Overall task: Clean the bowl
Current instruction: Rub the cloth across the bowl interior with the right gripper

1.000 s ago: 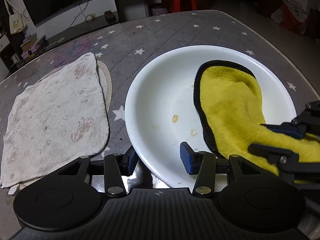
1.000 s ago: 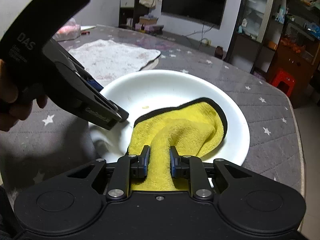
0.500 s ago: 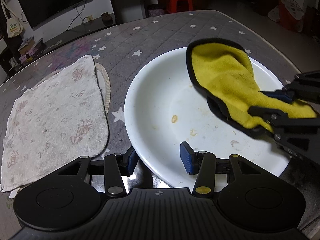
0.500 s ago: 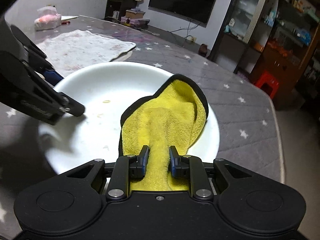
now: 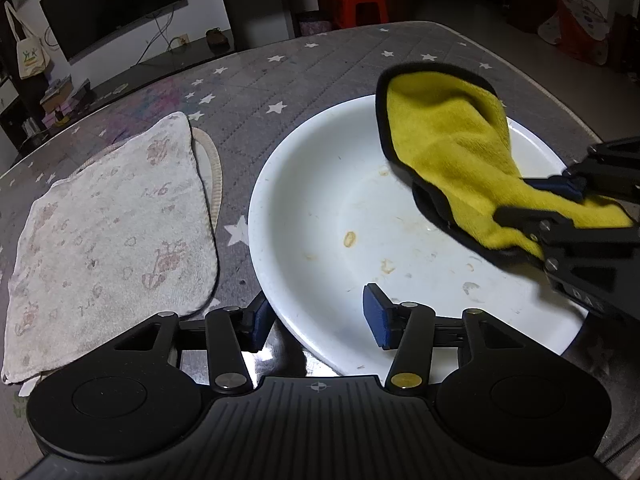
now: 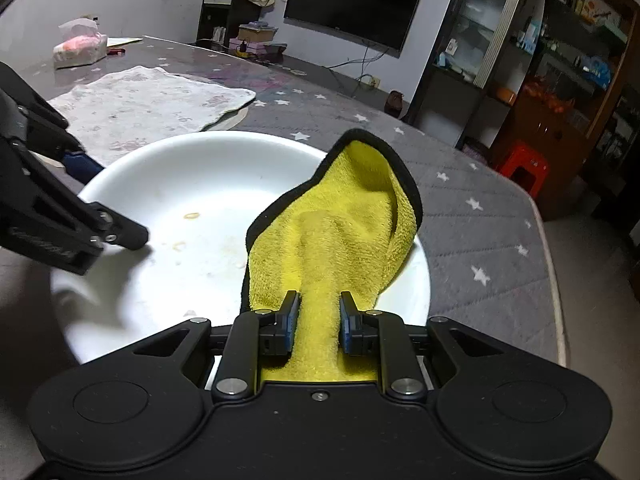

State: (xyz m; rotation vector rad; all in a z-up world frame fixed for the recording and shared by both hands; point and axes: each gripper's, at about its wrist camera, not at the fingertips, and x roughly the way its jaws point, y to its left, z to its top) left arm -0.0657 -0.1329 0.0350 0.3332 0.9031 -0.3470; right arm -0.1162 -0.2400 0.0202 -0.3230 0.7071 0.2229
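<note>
A wide white bowl (image 5: 320, 184) (image 6: 192, 168) sits on the grey star-patterned table, with brownish stains on its floor. My left gripper (image 5: 316, 312) (image 6: 108, 200) straddles the near rim, one finger outside and one inside. Its jaws are opening and the pads do not press on the rim. My right gripper (image 6: 320, 312) (image 5: 544, 204) is shut on a bunched end of the yellow black-edged cloth (image 6: 340, 232) (image 5: 448, 136). The cloth hangs over the bowl's right side, its free end raised near the far rim.
A white patterned towel (image 5: 108, 224) (image 6: 152, 100) lies flat left of the bowl, over a round beige mat (image 5: 214, 176). A tissue pack (image 6: 80, 46) sits at the far left. The table's edge (image 6: 554, 280) runs along the right, with a red stool (image 6: 524, 164) beyond.
The right gripper lifted the cloth off the bowl's floor and drew it to the right side, uncovering more stains. The left gripper stayed at the near rim.
</note>
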